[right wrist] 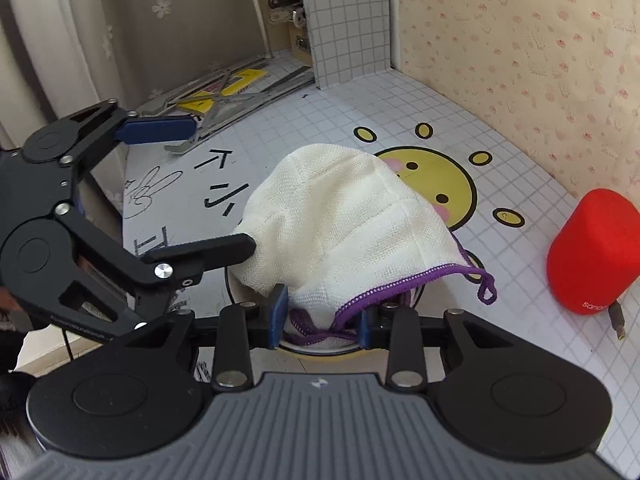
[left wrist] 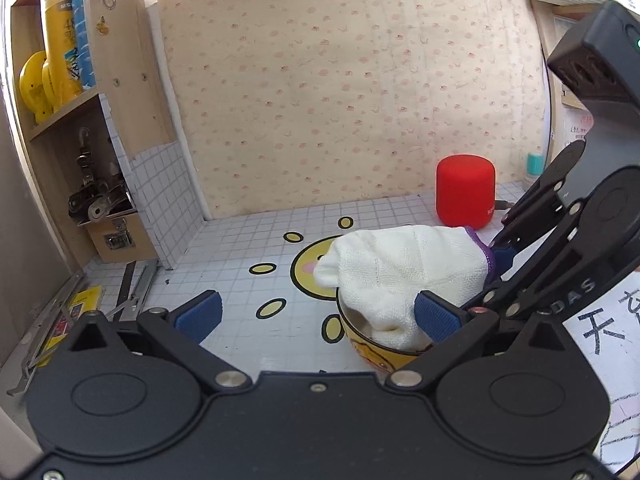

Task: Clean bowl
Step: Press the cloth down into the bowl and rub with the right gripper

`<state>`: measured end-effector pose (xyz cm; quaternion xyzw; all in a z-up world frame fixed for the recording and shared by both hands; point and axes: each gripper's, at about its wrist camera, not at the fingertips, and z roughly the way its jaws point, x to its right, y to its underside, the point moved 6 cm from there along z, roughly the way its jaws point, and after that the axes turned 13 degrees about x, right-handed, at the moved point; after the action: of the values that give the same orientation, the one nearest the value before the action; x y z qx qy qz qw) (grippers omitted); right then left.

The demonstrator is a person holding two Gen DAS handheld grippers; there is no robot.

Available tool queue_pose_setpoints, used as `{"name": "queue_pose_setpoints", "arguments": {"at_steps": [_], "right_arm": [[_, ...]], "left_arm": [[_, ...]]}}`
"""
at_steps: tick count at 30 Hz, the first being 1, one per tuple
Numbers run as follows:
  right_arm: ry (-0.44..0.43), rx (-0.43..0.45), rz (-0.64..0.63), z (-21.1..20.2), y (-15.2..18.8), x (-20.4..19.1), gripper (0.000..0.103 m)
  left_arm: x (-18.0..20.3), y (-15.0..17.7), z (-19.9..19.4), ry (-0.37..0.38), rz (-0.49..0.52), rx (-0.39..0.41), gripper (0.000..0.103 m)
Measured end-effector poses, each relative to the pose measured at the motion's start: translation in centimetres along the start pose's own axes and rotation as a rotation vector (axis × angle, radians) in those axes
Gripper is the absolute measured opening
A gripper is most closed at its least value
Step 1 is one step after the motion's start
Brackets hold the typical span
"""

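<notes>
A yellow bowl (left wrist: 372,360) with a duck print stands on the white tiled tabletop (left wrist: 240,248), partly over a smiley sun sticker. A white cloth (left wrist: 404,276) with a purple hem is bunched up in it and hides most of the inside. From above, my right gripper (right wrist: 322,318) is shut on the hem end of the cloth (right wrist: 340,216), its blue pads pressing the fabric over the bowl's near rim. My left gripper (left wrist: 318,316) stands wide open. Its right pad (left wrist: 436,316) lies against the cloth at the bowl's rim, and its left pad hangs over bare table.
A red cylinder speaker (left wrist: 466,190) with a cable plug stands behind the bowl near the papered wall. A folded metal stand and a yellow booklet (right wrist: 224,96) lie at the far left. A wooden shelf (left wrist: 60,112) holds yellow bottles. Paper with black characters (left wrist: 600,320) covers the right side.
</notes>
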<state>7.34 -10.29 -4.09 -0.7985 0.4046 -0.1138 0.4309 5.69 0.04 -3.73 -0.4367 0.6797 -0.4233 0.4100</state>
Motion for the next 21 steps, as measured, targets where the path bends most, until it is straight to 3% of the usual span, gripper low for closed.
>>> {"name": "queue_pose_setpoints", "arguments": {"at_steps": [3, 5, 6, 11, 16, 21], "right_arm": [[-0.039, 0.034, 0.01, -1.0, 0.0, 0.3, 0.049], [-0.064, 0.048, 0.01, -1.7, -0.1, 0.0, 0.069], [-0.076, 0.055, 0.008, -2.1, -0.1, -0.1, 0.07], [-0.033, 0.071, -0.046, -4.1, -0.3, -0.6, 0.071], [0.052, 0.198, -0.026, -5.9, -1.7, 0.8, 0.074], [0.073, 0.247, -0.034, -4.1, -3.8, 1.9, 0.078]], "left_arm": [[-0.5, 0.3, 0.7, -0.046, -0.004, -0.034, 0.103], [-0.6, 0.5, 1.1, -0.036, -0.014, -0.051, 0.103], [-0.5, 0.5, 1.2, -0.02, -0.023, -0.054, 0.103], [-0.2, 1.1, 1.6, -0.015, -0.005, -0.065, 0.103], [-0.1, 1.4, 1.7, -0.005, -0.015, -0.066, 0.103], [-0.2, 1.6, 1.7, 0.002, -0.017, -0.065, 0.103]]}}
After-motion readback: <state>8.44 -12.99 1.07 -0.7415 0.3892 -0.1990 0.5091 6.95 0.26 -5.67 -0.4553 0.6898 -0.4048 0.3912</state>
